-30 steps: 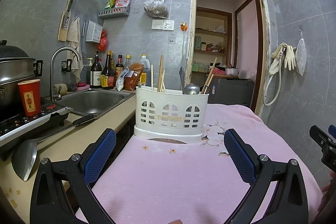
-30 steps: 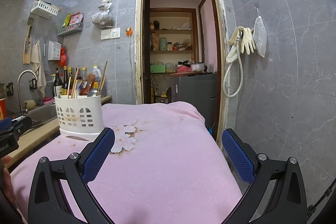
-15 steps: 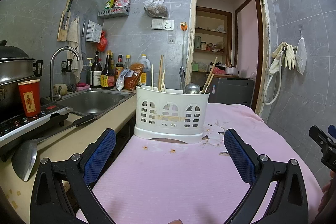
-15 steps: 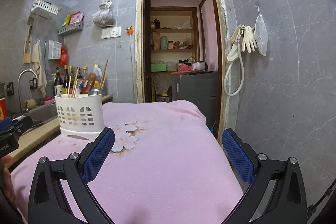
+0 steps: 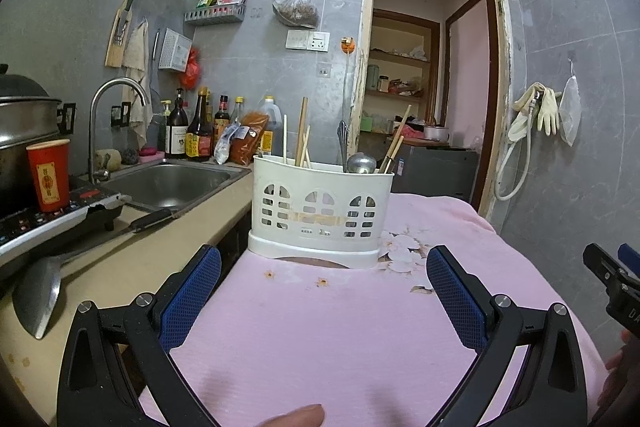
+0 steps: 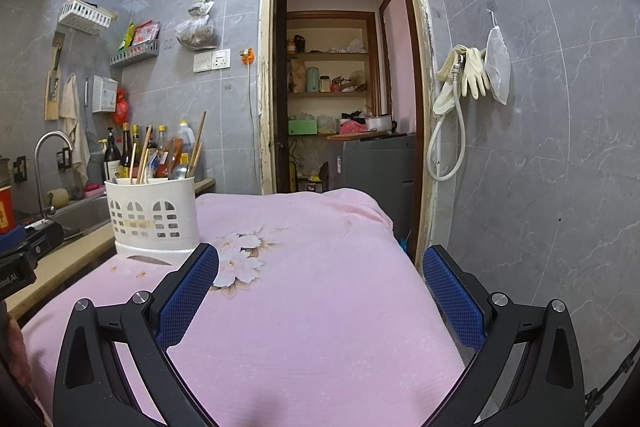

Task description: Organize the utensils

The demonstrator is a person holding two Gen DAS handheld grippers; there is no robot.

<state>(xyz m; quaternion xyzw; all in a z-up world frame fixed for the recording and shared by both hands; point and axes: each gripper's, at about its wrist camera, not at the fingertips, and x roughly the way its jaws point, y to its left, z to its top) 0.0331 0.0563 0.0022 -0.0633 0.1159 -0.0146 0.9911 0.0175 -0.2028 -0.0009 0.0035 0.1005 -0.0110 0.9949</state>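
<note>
A white slotted utensil holder (image 5: 320, 211) stands at the far end of a pink cloth-covered table (image 5: 340, 327). Chopsticks (image 5: 301, 133) lean in its left part; a metal spoon (image 5: 361, 163) and more chopsticks sit in its right part. My left gripper (image 5: 322, 291) hovers open over the cloth, a short way in front of the holder, with nothing between its blue pads. In the right wrist view the holder (image 6: 152, 213) is at the far left, and my right gripper (image 6: 320, 287) is open and empty above the cloth.
A counter (image 5: 120, 267) runs along the left with a steel sink (image 5: 168, 183), a metal spatula (image 5: 40, 291), a red cup (image 5: 48, 175) on a cooktop and several bottles (image 5: 200, 135). A doorway (image 6: 344, 99) opens behind the table. Grey tiled wall stands on the right.
</note>
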